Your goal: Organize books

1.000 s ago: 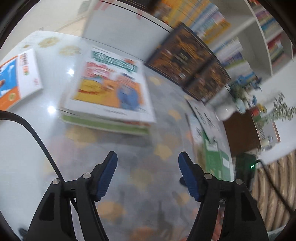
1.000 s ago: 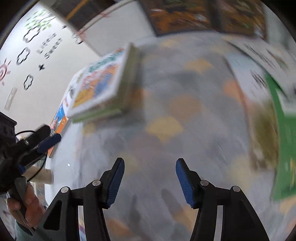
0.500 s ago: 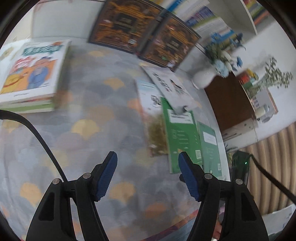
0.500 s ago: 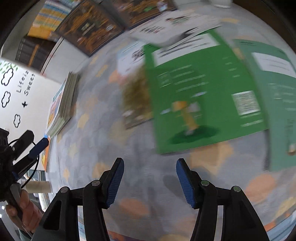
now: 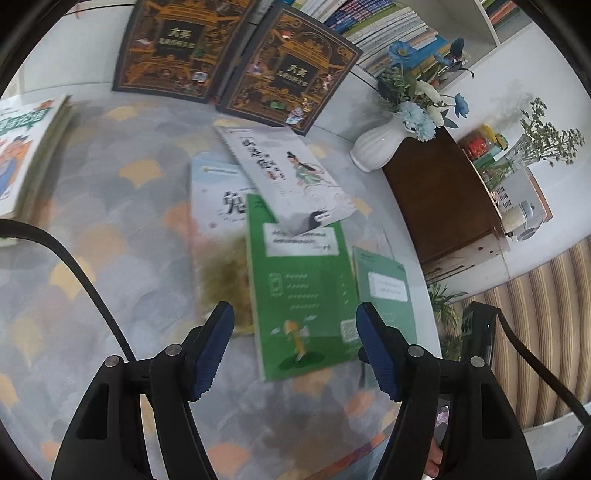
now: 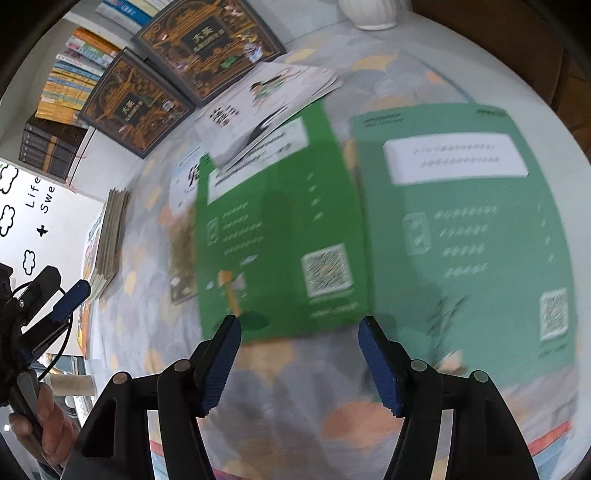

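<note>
Loose books lie overlapping on the patterned tablecloth (image 5: 110,236): a bright green book (image 5: 303,288) (image 6: 280,229), a paler green book (image 5: 384,288) (image 6: 465,229) to its right, a white illustrated book (image 5: 291,173) (image 6: 266,103) across the top, and a pale book (image 5: 218,221) beneath. A stacked pile (image 5: 26,155) (image 6: 109,240) sits at the left. My left gripper (image 5: 295,343) hangs open above the bright green book's near end. My right gripper (image 6: 299,354) hovers over the near edges of the green books, jaws opening, nothing between them.
Two dark ornate books (image 5: 236,59) (image 6: 177,70) lean against the back wall. A white vase with blue flowers (image 5: 384,144) stands at the table's far right, beside a brown cabinet (image 5: 439,206). Shelves of books (image 5: 384,26) are behind. A hand (image 6: 48,424) holds the left gripper.
Both grippers swept right, from the stacked pile to the loose green books. The right jaws have widened a little; the left jaws stayed as they were.
</note>
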The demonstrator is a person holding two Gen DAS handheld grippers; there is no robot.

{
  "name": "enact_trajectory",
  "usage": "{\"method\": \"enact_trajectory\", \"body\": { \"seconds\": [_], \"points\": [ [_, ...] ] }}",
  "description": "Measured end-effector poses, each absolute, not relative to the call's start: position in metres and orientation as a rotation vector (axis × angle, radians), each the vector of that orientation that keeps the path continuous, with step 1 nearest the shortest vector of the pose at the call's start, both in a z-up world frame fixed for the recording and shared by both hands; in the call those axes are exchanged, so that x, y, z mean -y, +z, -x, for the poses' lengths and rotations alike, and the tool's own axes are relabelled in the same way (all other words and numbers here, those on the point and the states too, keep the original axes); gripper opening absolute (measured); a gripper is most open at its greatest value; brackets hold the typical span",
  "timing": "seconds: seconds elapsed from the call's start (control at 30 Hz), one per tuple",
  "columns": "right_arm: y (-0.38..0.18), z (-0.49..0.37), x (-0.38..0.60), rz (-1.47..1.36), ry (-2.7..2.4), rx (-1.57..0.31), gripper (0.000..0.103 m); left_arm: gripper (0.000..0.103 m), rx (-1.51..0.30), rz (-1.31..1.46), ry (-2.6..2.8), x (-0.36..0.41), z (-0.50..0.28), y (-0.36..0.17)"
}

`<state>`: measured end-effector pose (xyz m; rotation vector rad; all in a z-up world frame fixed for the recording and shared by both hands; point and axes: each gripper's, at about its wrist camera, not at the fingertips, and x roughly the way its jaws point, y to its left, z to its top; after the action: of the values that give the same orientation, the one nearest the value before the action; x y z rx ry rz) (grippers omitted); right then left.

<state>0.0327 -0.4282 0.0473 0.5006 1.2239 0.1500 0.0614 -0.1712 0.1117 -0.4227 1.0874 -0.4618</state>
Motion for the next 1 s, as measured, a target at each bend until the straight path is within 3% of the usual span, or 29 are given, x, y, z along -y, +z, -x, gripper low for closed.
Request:
{"method": "enact_trajectory", "body": {
  "seconds": [0.23, 0.27, 0.37, 0.57, 0.63, 0.7, 0.77, 1.0],
  "points": [
    [0.066, -0.088, 0.461, -0.478, 0.167, -1.143, 0.066, 0.067, -1.075, 0.451, -0.447, 0.206, -0.109, 0.118],
    [0.07, -0.097, 0.463, -0.476, 0.169, -1.127, 0.068, 0.067, -1.073, 0.456, -0.436, 0.209, -0.117, 0.118],
    [0.091, -0.126, 0.468, -0.469, 0.167, -1.062, 0.087, 0.067, -1.091, 0.478, -0.411, 0.215, -0.145, 0.11],
    [0.098, -0.185, 0.469, -0.382, 0.12, -1.009, 0.087, 0.067, -1.155, 0.537, -0.332, 0.217, -0.195, 0.072],
    [0.087, -0.206, 0.471, -0.377, 0.127, -1.025, 0.085, 0.067, -1.153, 0.53, -0.31, 0.218, -0.206, 0.062],
    [0.079, -0.223, 0.471, -0.359, 0.139, -1.041, 0.062, 0.066, -1.151, 0.531, -0.298, 0.218, -0.216, 0.054],
    [0.07, -0.238, 0.467, -0.321, 0.145, -1.055, 0.055, 0.065, -1.163, 0.528, -0.293, 0.219, -0.226, 0.047],
    [0.04, -0.278, 0.46, -0.256, 0.142, -1.101, 0.054, 0.065, -1.21, 0.539, -0.29, 0.227, -0.243, 0.026]
  ]
}}
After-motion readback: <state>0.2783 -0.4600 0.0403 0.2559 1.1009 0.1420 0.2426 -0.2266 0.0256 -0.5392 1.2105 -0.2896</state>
